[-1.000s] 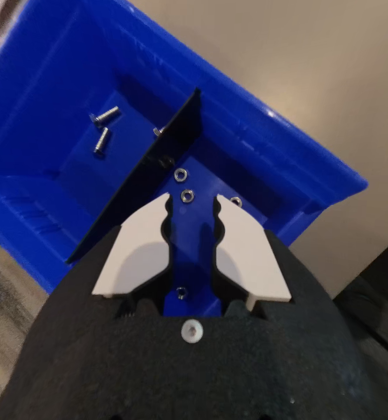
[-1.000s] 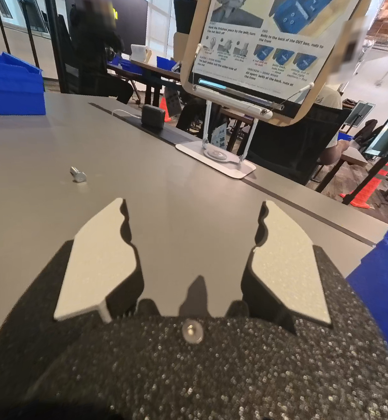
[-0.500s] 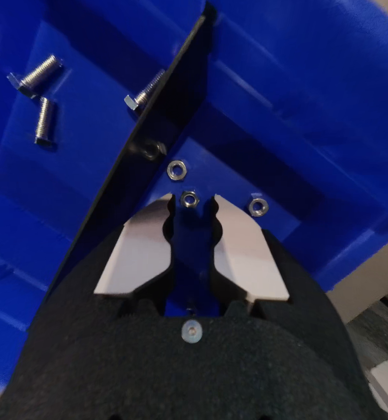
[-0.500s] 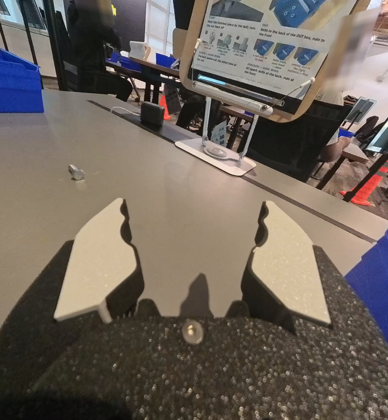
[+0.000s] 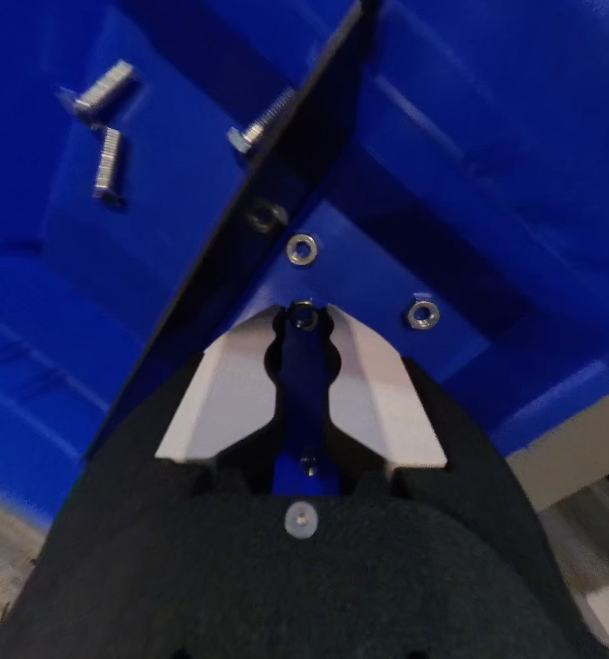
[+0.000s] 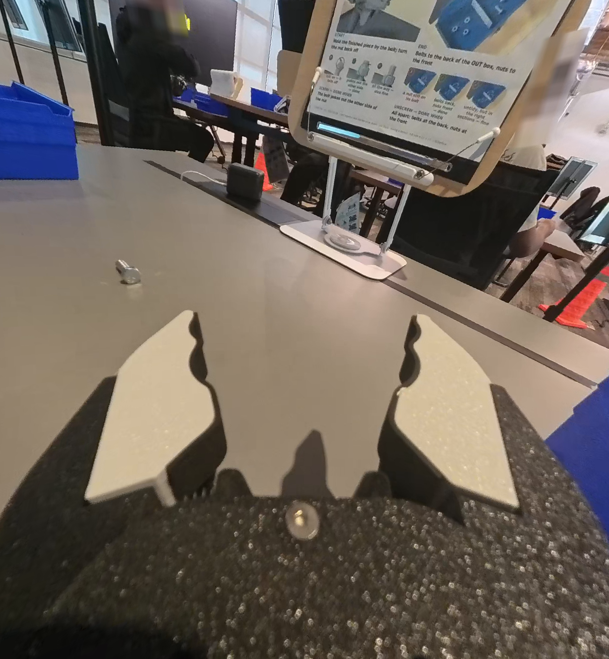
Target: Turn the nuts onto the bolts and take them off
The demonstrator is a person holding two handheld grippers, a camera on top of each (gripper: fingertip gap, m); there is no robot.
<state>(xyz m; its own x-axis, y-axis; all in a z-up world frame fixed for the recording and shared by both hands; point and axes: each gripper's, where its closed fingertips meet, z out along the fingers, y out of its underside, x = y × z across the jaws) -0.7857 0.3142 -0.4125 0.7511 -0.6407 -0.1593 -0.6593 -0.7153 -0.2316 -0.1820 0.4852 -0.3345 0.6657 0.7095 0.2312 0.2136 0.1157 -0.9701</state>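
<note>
In the left wrist view I look down into a blue bin (image 5: 474,142) split by a black divider (image 5: 296,142). My left gripper (image 5: 305,315) is inside the near section, its tips closed on a small steel nut (image 5: 305,318) on the bin floor. Two more nuts (image 5: 301,249) (image 5: 423,314) lie just beyond, and another (image 5: 307,465) shows between the fingers lower down. Three bolts (image 5: 103,89) (image 5: 107,162) (image 5: 260,123) lie in the far section. My right gripper (image 6: 305,317) is open and empty above the grey table (image 6: 224,303). One loose bolt (image 6: 128,272) lies ahead to its left.
A tablet on a white stand (image 6: 403,71) stands at the table's far edge, beside a small black box (image 6: 244,180). Stacked blue bins (image 6: 21,135) sit at far left. A blue bin corner (image 6: 599,428) is close on the right. People sit at tables beyond. The tips of one gripper are about 65 cm away from the tips of the other. The loose bolt (image 6: 128,272) is about 20 cm from my right fingertips.
My left gripper has dropped deeper into the bin's near section and its fingers have closed in on the middle nut. The right gripper has hardly moved and stays open.
</note>
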